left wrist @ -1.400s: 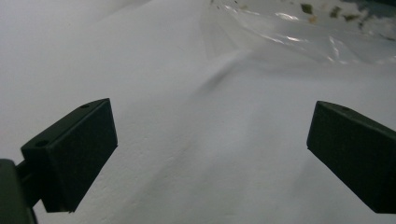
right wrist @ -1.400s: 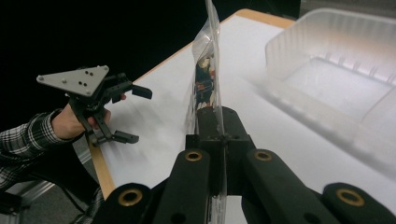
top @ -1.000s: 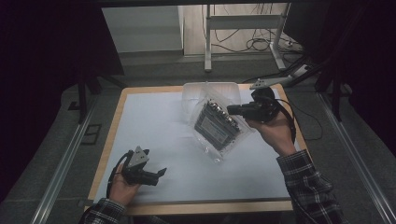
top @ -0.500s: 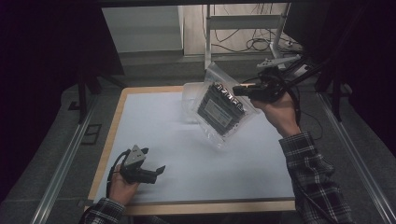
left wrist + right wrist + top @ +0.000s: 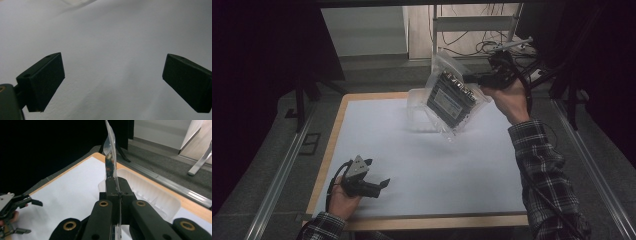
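High view: table (image 5: pixel 422 190), white top. Tub (image 5: pixel 419 107), clear plastic, at table's far edge. Bag (image 5: pixel 452 97), clear, w/ dark box inside, hangs above tub; looks heavy, floppy, slick – grip bag's edge. Right gripper (image 5: pixel 477 80) clamped on bag. Left gripper (image 5: pixel 379 186) jaws apart, at table's near-left corner.

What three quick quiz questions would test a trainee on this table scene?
1. True or false: the right gripper is clamped on the clear plastic bag with a dark flat device inside.
2. Are the left gripper jaws open or shut?
3. What sits on the white table beneath the bag: A) clear plastic tub, B) red cup?

Key: 1 true; 2 open; 3 A.
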`<control>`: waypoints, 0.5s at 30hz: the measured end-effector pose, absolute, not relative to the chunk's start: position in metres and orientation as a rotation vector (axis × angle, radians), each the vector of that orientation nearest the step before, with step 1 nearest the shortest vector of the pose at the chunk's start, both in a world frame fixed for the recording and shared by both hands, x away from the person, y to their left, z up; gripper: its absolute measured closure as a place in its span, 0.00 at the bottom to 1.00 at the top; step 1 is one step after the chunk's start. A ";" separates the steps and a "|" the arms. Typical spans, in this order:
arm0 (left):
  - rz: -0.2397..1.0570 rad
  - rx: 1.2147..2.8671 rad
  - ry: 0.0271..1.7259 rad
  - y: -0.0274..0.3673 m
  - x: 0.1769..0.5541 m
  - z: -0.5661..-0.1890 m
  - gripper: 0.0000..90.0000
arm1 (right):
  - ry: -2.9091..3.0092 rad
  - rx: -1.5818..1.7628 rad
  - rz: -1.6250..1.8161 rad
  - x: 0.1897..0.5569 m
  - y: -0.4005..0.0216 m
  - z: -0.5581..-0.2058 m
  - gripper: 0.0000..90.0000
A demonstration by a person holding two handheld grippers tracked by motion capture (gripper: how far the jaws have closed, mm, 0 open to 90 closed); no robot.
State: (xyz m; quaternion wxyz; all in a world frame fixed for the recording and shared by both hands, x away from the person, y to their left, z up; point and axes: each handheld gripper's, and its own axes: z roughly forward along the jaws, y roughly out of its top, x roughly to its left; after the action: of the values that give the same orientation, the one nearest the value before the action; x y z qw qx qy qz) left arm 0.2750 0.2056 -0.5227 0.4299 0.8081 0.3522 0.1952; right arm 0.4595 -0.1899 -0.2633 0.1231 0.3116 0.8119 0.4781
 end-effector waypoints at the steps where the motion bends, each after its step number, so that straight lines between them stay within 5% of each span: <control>1: 0.487 2.016 0.879 0.206 0.275 -0.523 0.04 | 2.368 0.909 1.395 0.459 -0.190 -0.263 0.99; 15: 0.473 1.960 0.917 0.212 0.275 -0.519 0.00 | 2.330 0.918 1.381 0.494 -0.178 -0.255 0.99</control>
State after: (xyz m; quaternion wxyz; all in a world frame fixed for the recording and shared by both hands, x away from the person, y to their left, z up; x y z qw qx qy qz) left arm 0.2749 0.2121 -0.5192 0.4470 0.7916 0.3703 0.1910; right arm 0.4938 -0.1777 -0.2546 0.1404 0.3180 0.8067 0.4780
